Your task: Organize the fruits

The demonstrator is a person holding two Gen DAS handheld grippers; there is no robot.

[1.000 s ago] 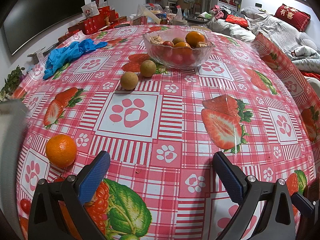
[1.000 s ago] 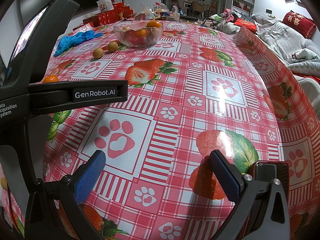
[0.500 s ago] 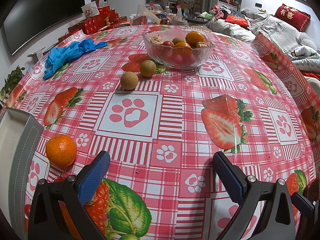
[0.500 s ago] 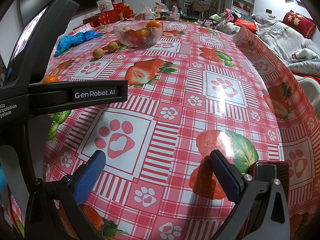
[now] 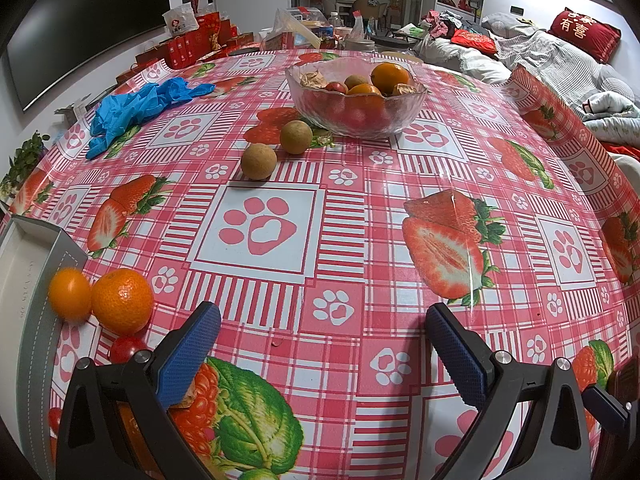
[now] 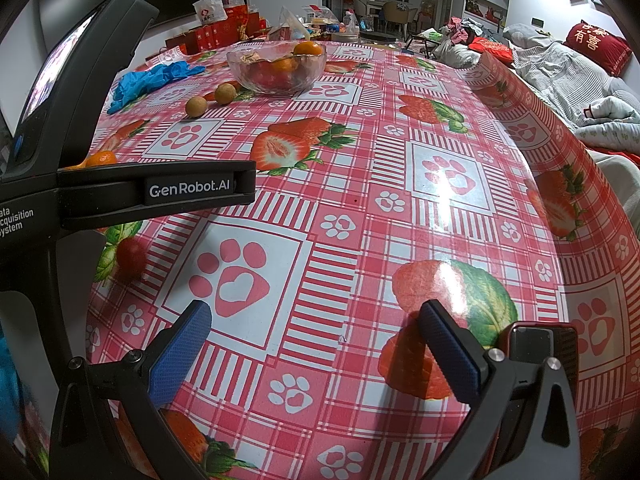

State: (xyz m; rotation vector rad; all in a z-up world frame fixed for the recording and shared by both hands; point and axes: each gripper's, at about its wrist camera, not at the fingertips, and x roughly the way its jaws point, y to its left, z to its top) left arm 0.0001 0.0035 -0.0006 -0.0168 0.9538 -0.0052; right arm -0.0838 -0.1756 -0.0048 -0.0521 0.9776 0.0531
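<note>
Loose fruit is lying scattered across the bench [image 5: 400, 168]: a mandarin [image 5: 122, 300] and a smaller blurred orange fruit [image 5: 69, 294] are sitting touching near the left edge beside a grey box [image 5: 36, 320], with a cherry tomato [image 5: 127, 349] just in front. Two brown round fruits [image 5: 259, 161] are resting just beside the glass bowl [image 5: 356, 118], which is already holding oranges and tomatoes.

The left gripper [image 5: 322, 344] is hovering with jaws spread wide and empty – so is the right gripper [image 6: 314, 344], farther along the bench.

The mandarin is probably light, slightly soft and prone to rolling, so pinching across its widest middle would be safest. The tomato is likely bruising easily – a gentle squeeze only. The middle of the bench is offering open room toward the bowl; the box edge is crowding the left.
</note>
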